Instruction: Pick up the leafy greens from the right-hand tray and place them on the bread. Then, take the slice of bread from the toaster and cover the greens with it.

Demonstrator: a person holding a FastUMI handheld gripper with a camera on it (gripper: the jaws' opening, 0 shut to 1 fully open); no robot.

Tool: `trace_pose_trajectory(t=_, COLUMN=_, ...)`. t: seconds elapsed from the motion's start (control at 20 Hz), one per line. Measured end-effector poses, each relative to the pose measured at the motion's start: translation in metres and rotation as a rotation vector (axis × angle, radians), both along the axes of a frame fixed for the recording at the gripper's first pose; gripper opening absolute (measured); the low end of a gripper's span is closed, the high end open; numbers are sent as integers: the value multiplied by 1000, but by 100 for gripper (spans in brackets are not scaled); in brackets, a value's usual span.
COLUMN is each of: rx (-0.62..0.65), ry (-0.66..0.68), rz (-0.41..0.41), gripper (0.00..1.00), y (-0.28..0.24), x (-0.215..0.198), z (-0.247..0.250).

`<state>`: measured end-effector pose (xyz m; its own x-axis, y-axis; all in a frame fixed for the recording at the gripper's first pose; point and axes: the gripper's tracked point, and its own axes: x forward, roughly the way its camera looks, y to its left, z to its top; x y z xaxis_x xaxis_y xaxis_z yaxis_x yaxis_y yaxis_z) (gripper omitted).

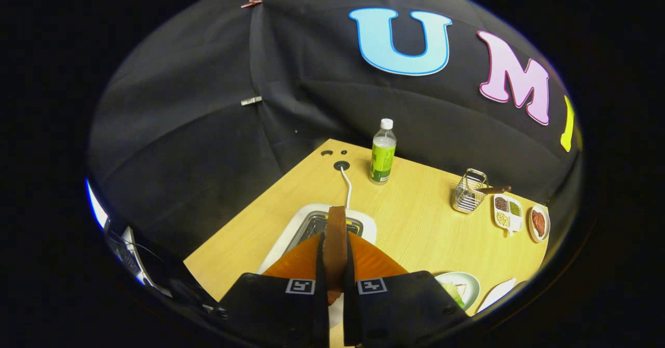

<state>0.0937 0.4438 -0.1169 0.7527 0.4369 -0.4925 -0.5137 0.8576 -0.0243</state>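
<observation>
Slice of bread (335, 233) stands on edge between the two fingers of the gripper (335, 257), both pressing on its faces; toaster (317, 226) sits on the table (415, 218) directly beyond and beneath the slice; its cord (347, 187) runs back to a hole in the tabletop (341, 165); bottle (383, 152) upright behind the toaster, slightly to the right, near the booth wall; wire basket (469, 191) well to the right; divided dish (508, 212) just right of the basket; small plate (539, 223) just right of that dish; plate with leafy greens (456, 291) near the right finger, in front of the basket.
</observation>
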Motion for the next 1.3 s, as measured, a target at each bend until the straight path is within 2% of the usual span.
trace_pose_trajectory(t=0.3, rx=86, ry=-25, rz=-50, gripper=15, y=-45, x=5, z=48)
trace_pose_trajectory(t=0.5, rx=124, ry=-16, rz=-94, gripper=15, y=-87, x=8, z=54)
trace_pose_trajectory(t=0.9, rx=152, ry=90, rz=-223, gripper=15, y=-175, x=18, z=-1)
trace_pose_trajectory(t=1.3, rx=206, ry=212, rz=-284, gripper=15, y=-209, x=22, z=-68)
